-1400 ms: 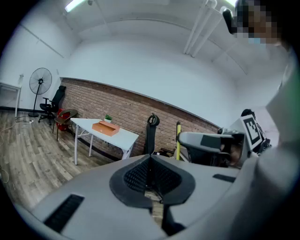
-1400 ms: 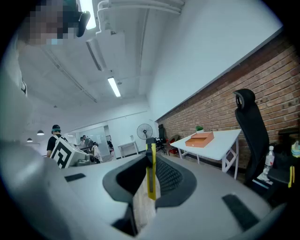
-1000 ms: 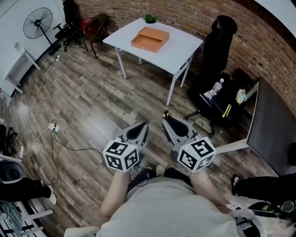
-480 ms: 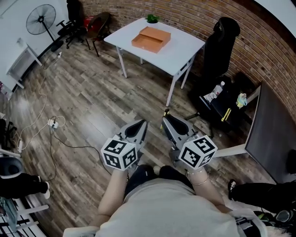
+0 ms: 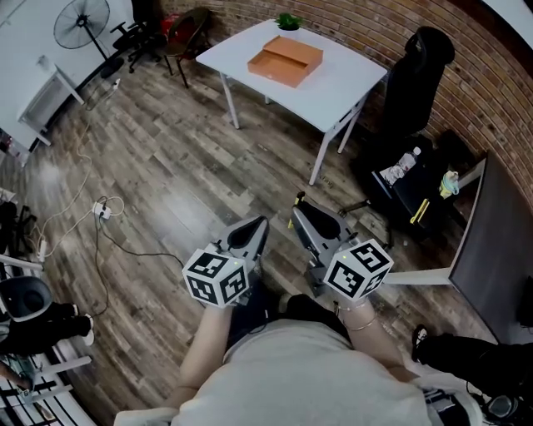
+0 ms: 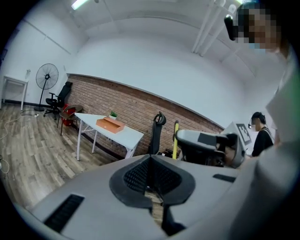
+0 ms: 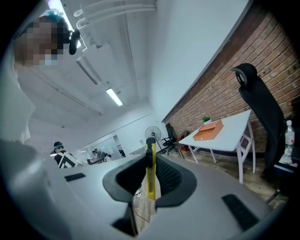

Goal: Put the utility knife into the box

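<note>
Knife (image 7: 150, 174) in clench of right gripper (image 7: 150, 164): yellow, thin, edge-on between the two dark pads, black tip poking up past them. Pressed from both sides, upright along the jaws.

Left gripper (image 6: 151, 171) clenched on nothing, pads meeting along a single line. In head view, left gripper (image 5: 258, 225) and right gripper (image 5: 298, 218) side by side, close but apart, low before the person's waist, marker cubes toward the body, tips out over the wood floor (image 5: 166, 158).

Box (image 5: 286, 60) well apart from both grippers, across the floor on a white table (image 5: 341, 87). Orange, shallow, open on top, inside bare as far as visible. Also in left gripper view as box (image 6: 110, 124) and in right gripper view as box (image 7: 208, 131), far beyond the jaws each time.

Plant (image 5: 288, 21) at the table's far edge, near the box. Black chair (image 5: 420, 71) just beside the table, against the brick wall (image 5: 491, 75). Fan (image 5: 81, 21) in the far left corner. Cable (image 5: 100, 237) loose on the floor at left.
</note>
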`<move>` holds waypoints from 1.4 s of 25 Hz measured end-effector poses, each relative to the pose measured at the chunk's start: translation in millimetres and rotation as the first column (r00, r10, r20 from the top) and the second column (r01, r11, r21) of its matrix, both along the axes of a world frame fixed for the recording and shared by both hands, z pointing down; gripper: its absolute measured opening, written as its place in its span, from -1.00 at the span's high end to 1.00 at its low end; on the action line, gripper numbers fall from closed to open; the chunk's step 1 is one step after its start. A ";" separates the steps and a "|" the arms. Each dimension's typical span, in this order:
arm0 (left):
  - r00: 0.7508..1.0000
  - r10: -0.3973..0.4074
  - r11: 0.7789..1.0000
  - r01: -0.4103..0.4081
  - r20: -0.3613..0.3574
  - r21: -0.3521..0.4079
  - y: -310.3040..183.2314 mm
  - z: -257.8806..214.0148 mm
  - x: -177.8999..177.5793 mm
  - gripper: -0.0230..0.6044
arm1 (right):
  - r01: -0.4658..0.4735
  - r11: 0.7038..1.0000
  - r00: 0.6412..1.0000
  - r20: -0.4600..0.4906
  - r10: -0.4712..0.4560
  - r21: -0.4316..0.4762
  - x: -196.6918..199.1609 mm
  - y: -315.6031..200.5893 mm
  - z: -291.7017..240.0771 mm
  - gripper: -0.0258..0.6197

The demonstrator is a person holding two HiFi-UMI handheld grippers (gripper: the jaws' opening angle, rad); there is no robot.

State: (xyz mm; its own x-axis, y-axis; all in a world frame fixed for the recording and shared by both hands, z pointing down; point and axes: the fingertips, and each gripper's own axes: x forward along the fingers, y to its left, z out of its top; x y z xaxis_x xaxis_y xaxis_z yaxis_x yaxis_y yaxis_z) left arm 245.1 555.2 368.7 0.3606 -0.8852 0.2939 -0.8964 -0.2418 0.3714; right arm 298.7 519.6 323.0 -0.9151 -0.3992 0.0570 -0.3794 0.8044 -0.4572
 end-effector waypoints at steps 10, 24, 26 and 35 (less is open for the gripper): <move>1.000 0.013 0.999 -0.013 0.003 0.033 -120.3 -6.8 -107.7 0.91 | -0.047 0.999 0.999 0.000 0.047 0.024 -97.5 -111.7 -3.7 0.73; 0.992 0.128 0.991 -0.127 -0.008 0.051 -258.6 -22.6 -245.4 0.91 | -0.114 0.992 0.993 -0.028 0.116 0.061 -244.7 -228.5 -14.9 0.73; 0.989 0.145 0.988 -0.144 -0.016 0.052 -267.4 -21.0 -249.9 0.91 | -0.127 0.990 0.991 -0.035 0.129 0.056 -249.3 -236.6 -10.9 0.73; 0.987 0.157 0.987 -0.156 -0.041 0.025 -295.1 -1.3 -263.2 0.91 | -0.094 0.995 0.993 -0.071 0.096 0.031 -271.2 -268.9 4.6 0.73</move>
State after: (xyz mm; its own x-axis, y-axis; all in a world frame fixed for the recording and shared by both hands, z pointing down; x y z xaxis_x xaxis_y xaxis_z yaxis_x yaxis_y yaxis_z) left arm -18.1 260.1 367.5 0.5072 -0.8229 0.2563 -0.8302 -0.3866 0.4016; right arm 27.5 250.7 327.7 -0.8669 -0.4863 0.1096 -0.4859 0.7751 -0.4038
